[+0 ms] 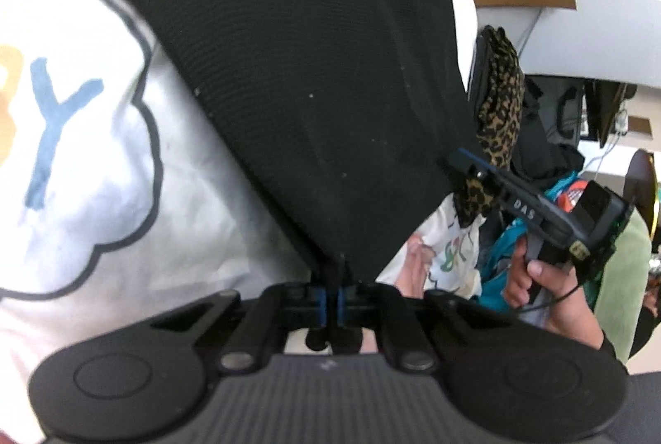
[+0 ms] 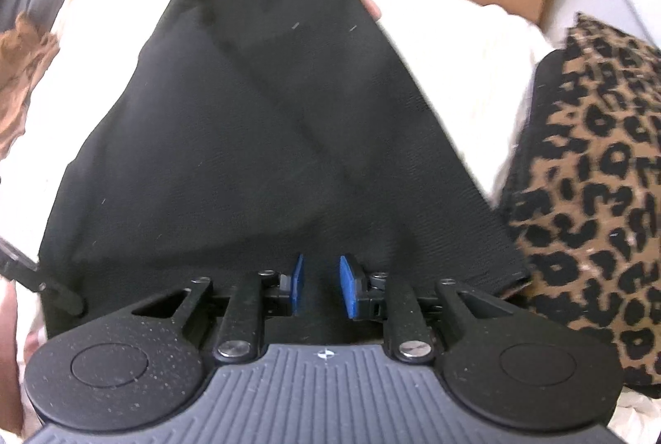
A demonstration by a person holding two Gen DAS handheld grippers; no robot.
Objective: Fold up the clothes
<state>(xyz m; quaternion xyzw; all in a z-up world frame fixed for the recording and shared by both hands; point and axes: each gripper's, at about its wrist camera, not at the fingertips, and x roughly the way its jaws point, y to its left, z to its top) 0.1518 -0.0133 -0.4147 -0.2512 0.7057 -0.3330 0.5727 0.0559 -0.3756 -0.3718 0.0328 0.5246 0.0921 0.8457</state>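
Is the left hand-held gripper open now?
No, the left hand-held gripper has its blue pads pressed together on a corner of the black garment.

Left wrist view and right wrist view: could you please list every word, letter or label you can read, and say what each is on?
"DAS": white letters on the right tongs.
"Y": large blue letter on the white cloth; the orange letter beside it is cut off by the edge.
Coloured print on the white shirt by the hand: too blurred to read.
Right wrist view: no text.
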